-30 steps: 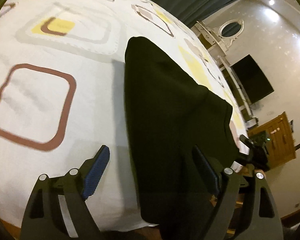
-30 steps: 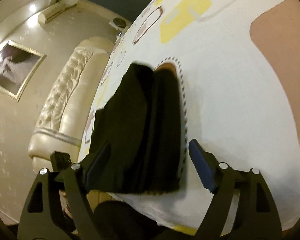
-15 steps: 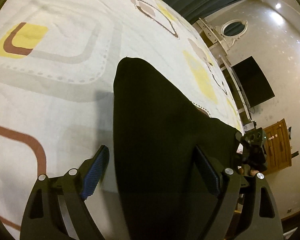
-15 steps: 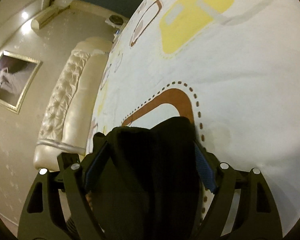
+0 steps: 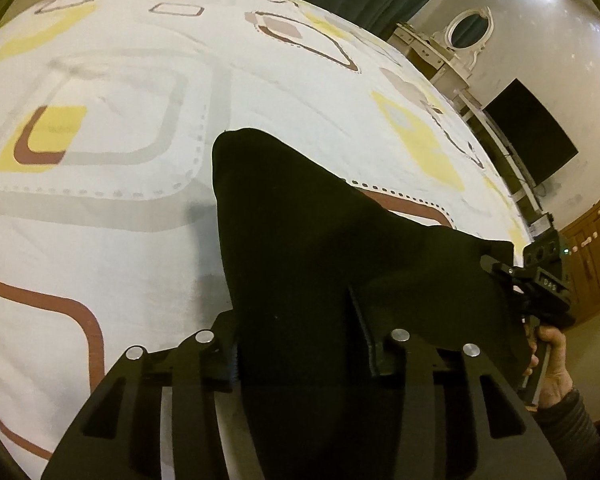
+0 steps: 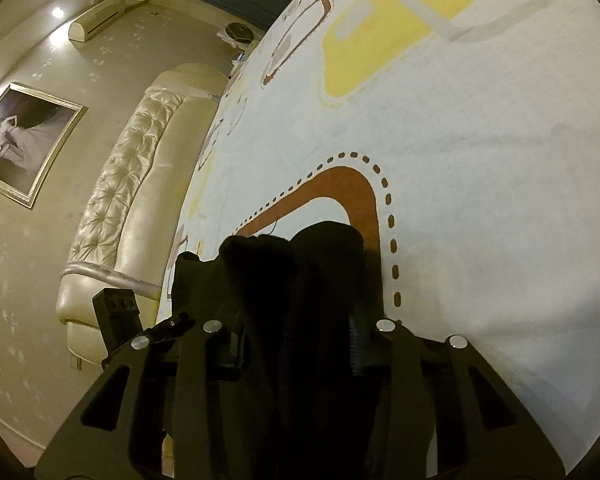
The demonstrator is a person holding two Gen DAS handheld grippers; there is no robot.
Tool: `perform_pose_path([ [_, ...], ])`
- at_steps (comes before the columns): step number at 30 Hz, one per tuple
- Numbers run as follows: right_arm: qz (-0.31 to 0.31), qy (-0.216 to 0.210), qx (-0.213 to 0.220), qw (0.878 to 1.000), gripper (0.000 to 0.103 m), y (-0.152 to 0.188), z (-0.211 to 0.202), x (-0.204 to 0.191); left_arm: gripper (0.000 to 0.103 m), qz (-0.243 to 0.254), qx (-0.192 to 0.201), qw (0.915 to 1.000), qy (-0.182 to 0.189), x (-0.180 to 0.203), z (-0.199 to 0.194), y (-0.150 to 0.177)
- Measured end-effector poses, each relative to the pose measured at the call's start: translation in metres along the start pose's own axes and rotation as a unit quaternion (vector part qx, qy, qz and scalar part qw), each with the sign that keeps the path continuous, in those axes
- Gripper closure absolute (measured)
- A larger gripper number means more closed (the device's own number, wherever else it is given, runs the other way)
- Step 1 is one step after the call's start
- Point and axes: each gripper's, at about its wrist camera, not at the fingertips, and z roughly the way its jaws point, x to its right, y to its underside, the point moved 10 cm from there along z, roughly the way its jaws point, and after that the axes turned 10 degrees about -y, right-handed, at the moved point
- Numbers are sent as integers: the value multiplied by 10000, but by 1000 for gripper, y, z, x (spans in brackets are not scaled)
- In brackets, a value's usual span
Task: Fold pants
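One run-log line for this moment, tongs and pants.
stage: gripping near edge | left tongs: just closed on pants | right tongs: just closed on pants | pants: black, on patterned bedspread, not yet lifted

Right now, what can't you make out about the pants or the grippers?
- Left wrist view: the near end of the pants runs off the bottom edge, behind the left gripper.
- Right wrist view: the right gripper pads are buried in black cloth; the folds are too dark to count.
- The other gripper is half hidden by cloth in each view.
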Motion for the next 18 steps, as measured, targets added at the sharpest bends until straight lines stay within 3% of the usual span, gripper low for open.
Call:
perform_pose_path([
  [9, -189, -127, 131, 9997, 73, -5, -6, -9, 69, 303, 197, 9988, -321, 4, -1, -17],
  [18, -277, -214, 238, 9991, 74, -34, 5, -14, 70, 459, 422, 9955, -713, 2, 2, -51],
])
